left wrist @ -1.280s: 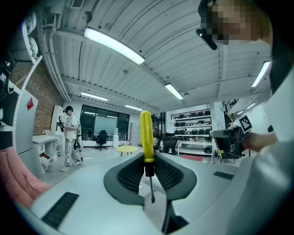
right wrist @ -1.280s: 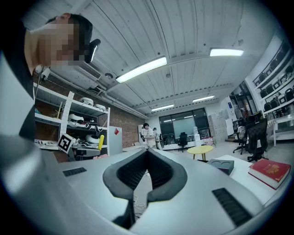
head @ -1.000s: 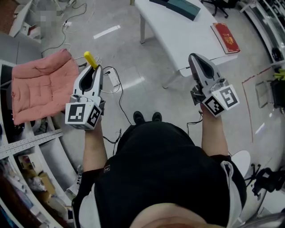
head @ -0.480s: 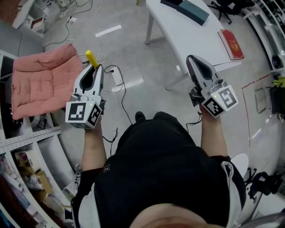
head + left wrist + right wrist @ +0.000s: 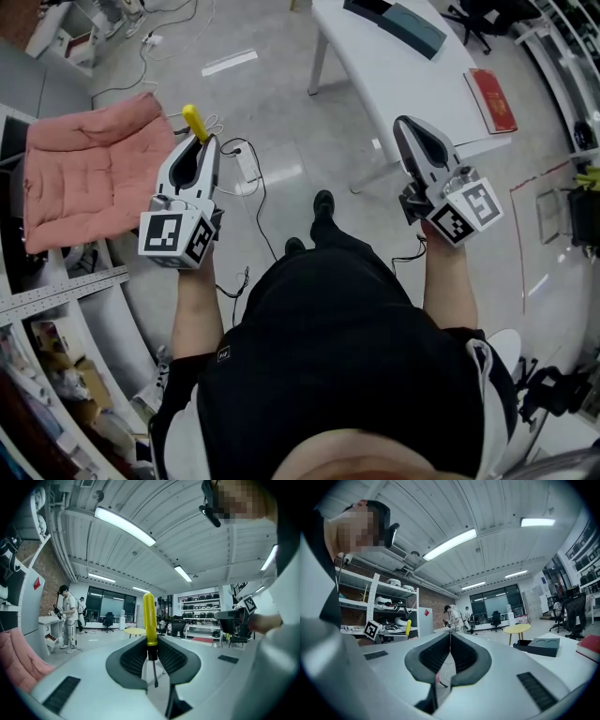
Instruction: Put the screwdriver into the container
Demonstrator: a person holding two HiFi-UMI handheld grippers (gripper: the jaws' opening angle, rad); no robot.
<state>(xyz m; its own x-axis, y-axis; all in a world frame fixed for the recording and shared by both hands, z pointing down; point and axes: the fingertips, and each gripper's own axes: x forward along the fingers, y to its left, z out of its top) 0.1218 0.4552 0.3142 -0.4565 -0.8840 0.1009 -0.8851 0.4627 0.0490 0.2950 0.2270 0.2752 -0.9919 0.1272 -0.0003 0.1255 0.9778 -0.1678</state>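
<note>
While the person is standing on open floor, well apart from the white desk (image 5: pixel 403 75), the carrying step is being played out, by the look of it. A dark tray-like box (image 5: pixel 394 14) is being shown at the desk's far end, and that is being taken as the likely container, though this cannot be confirmed. The right gripper (image 5: pixel 450 637) is being held out level with its jaws brought together and nothing between them. The left gripper (image 5: pixel 150 644) is being kept partly closed on the screwdriver (image 5: pixel 149 620), which is being clamped just below its yellow handle, handle up and blade pointing down. Next, the left gripper is being called on to travel across to the desk, line the blade up over the box, and only then let go.
</note>
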